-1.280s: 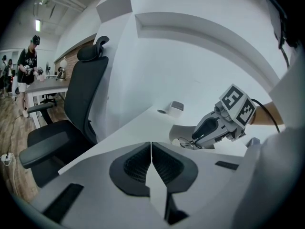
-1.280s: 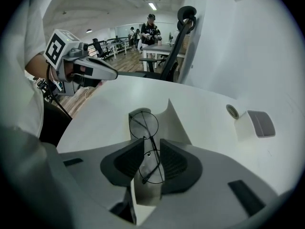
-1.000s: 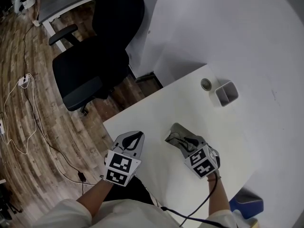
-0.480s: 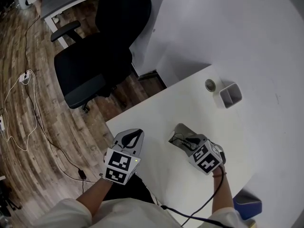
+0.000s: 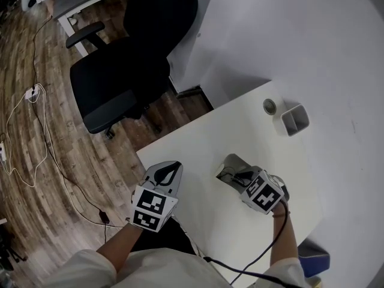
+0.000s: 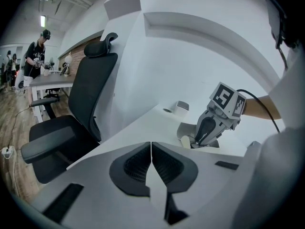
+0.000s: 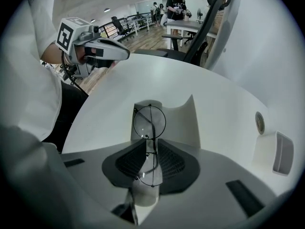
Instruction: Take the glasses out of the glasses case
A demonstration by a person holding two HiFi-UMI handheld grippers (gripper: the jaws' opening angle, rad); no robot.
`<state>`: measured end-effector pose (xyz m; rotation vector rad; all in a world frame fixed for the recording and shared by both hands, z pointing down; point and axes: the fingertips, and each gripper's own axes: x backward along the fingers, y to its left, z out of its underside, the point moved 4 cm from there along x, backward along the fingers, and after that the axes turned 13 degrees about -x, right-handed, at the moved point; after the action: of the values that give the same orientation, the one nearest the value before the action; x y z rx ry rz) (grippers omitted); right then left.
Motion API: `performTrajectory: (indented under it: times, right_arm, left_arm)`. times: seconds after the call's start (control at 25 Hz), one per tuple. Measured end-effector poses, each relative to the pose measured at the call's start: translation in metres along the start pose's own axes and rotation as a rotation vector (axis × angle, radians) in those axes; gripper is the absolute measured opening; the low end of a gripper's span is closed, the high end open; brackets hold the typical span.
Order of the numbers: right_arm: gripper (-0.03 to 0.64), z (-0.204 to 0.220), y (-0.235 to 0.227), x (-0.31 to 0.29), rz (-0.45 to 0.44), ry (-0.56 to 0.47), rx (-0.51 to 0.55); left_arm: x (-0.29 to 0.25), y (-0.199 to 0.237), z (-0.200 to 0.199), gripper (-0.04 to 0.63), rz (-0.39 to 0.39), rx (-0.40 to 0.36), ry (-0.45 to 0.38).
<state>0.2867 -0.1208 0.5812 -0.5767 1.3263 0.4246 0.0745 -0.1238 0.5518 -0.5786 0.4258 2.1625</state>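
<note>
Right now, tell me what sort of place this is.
Most likely an open-plan office: a black swivel chair beside the white table, a wood-look floor with trailing cables, and people at other desks behind.

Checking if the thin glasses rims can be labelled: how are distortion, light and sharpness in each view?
Right gripper view: strong fisheye and a dark round border, yet the glasses are sharp against the pale case. Left gripper view: the same bending, with the near jaws in shade. Head view: even light, no glare, rims too small to read.
</note>
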Motion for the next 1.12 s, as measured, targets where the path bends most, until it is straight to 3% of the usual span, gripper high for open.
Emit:
performTrajectory:
  times: [0.64, 1.12]
  right_arm:
    - [0.058, 0.000, 0.004, 0.006, 0.009, -0.045, -0.014]
    - [0.044, -0.001, -0.002, 0.029, 0.090, -0.147, -0.054]
  left_arm:
    - [-0.004, -0.001, -0.005, 0.022, 0.018, -0.009, -0.014]
    - [-0.003, -0.007, -0.017, 0.023, 0.036, -0.027, -0.021]
